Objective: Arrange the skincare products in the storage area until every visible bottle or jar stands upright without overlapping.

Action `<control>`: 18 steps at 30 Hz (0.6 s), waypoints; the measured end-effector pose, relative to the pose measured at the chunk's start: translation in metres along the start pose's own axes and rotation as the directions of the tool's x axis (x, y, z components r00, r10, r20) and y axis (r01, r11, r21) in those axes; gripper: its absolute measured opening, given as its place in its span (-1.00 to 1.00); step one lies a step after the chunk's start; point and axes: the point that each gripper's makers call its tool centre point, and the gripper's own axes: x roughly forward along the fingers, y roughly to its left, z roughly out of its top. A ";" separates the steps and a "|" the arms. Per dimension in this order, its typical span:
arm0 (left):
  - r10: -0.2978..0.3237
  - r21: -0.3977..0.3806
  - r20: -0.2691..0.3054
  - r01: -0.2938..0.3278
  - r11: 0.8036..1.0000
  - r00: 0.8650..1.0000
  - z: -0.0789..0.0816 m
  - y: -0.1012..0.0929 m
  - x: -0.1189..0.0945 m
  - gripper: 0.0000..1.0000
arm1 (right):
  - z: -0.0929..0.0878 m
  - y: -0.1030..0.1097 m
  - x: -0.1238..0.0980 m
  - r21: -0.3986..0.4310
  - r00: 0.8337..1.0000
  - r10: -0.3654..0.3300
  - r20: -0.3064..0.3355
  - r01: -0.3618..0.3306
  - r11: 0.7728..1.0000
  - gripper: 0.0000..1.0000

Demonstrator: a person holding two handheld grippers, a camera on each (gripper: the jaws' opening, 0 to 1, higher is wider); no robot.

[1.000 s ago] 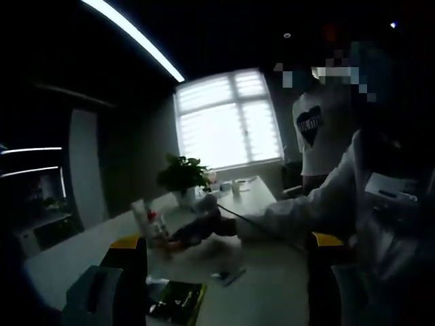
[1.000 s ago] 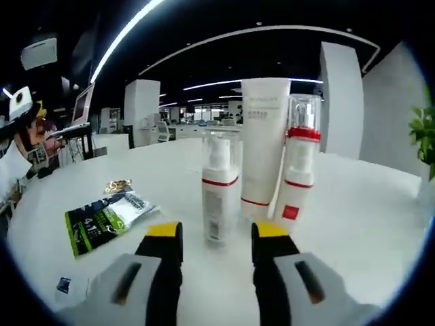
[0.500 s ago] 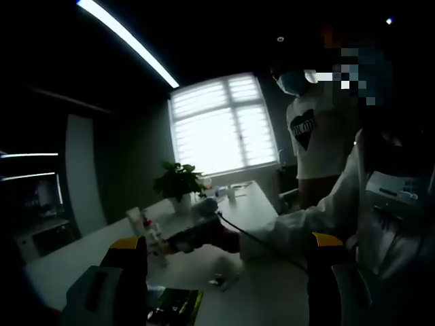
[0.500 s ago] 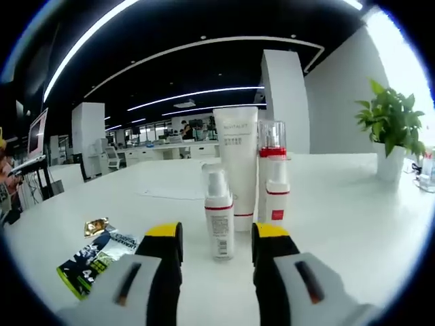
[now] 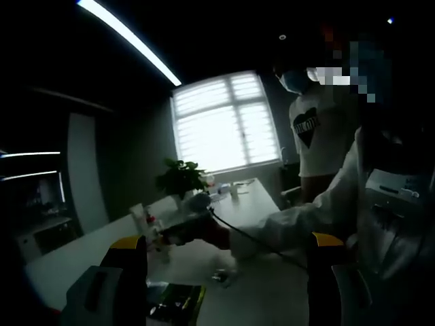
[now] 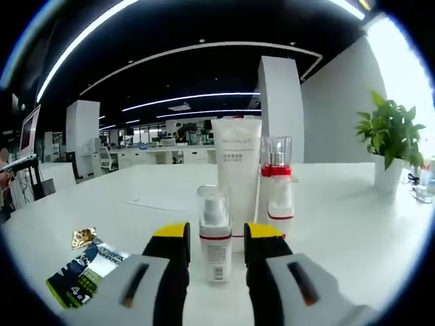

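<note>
In the right gripper view, the right claw [image 6: 216, 234] stands narrowly parted, its 2 yellow-tipped jaws flanking a small pump bottle [image 6: 215, 234] with a clear cap and a red band; whether the jaws touch it I cannot tell. The bottle stands upright on the white surface [image 6: 340, 231], its label print too small to read. To the left lies a dark green sachet [image 6: 80, 272] marked "4:1", a gold wrapper [image 6: 83, 237] beyond it. Just behind the bottle stand a tall white tube [image 6: 236, 176] with faint unreadable lettering and a red-collared pump bottle [image 6: 276, 187]. Farther right, a potted plant [image 6: 393, 139].

In the left gripper view, the left claw [image 5: 224, 255] gapes wide, holding nothing.
</note>
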 end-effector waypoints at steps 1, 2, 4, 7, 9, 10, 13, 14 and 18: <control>0.002 0.000 -0.002 -0.002 1.000 1.000 0.000 0.001 0.000 0.99 | -0.001 -0.001 0.002 0.001 1.000 0.002 -0.002 -0.002 1.000 -0.40; 0.003 0.001 -0.003 -0.003 1.000 1.000 -0.001 0.001 0.000 0.99 | -0.003 -0.001 0.004 -0.003 1.000 0.005 -0.009 -0.005 1.000 -0.45; 0.003 0.000 -0.004 -0.003 1.000 1.000 -0.002 0.002 0.001 0.99 | -0.006 0.000 0.006 -0.039 1.000 0.019 -0.024 -0.020 0.999 -0.59; 0.005 0.001 -0.007 -0.005 1.000 1.000 -0.002 0.003 0.000 0.99 | -0.007 0.001 0.007 -0.065 0.998 0.050 -0.025 -0.051 0.997 -0.62; 0.005 0.001 -0.009 -0.005 1.000 1.000 -0.003 0.003 0.000 0.99 | -0.008 0.001 0.008 -0.077 0.996 0.087 -0.027 -0.088 0.993 -0.62; 0.007 0.002 -0.011 -0.007 1.000 1.000 -0.003 0.003 0.000 0.99 | -0.008 0.003 0.009 -0.087 0.992 0.124 -0.028 -0.126 0.988 -0.62; 0.010 0.001 -0.017 -0.010 1.000 1.000 -0.005 0.004 0.000 0.99 | -0.008 0.003 0.011 -0.104 0.978 0.205 -0.038 -0.208 0.973 -0.63; 0.012 0.000 -0.019 -0.012 1.000 1.000 -0.005 0.004 0.000 0.99 | -0.008 0.003 0.012 -0.150 0.970 0.239 -0.035 -0.241 0.959 -0.63; 0.016 -0.003 -0.023 -0.016 1.000 1.000 -0.007 0.004 0.001 0.99 | -0.008 -0.004 0.014 -0.193 0.944 0.327 -0.039 -0.328 0.925 -0.63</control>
